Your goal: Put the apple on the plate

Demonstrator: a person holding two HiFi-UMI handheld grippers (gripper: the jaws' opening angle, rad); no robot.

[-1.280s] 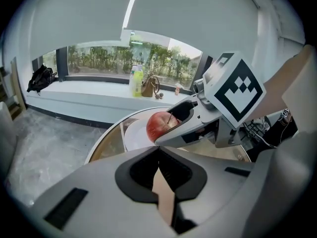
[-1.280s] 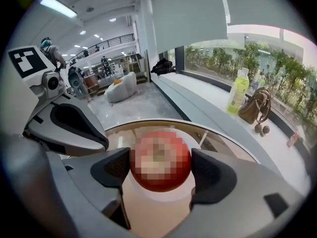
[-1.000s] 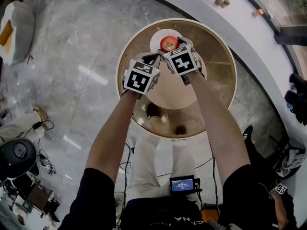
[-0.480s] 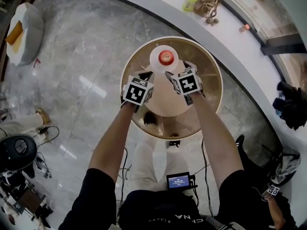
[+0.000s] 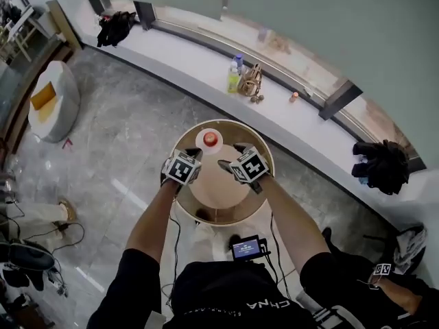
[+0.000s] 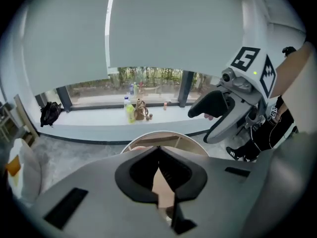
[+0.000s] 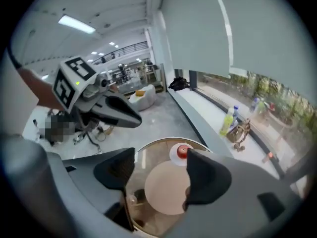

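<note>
A round table stands on a grey marble floor, with a beige disc at its middle. From it, on the white ledge, a bottle and a brown bag sit side by side at 12 o'clock, a black bag at 11, a dark heap at 3. A white pouf stands at 10

Black short-sleeved shirt with white lettering, grey left gripper and right gripper, black jaw pads, black-and-white marker cubes
</note>
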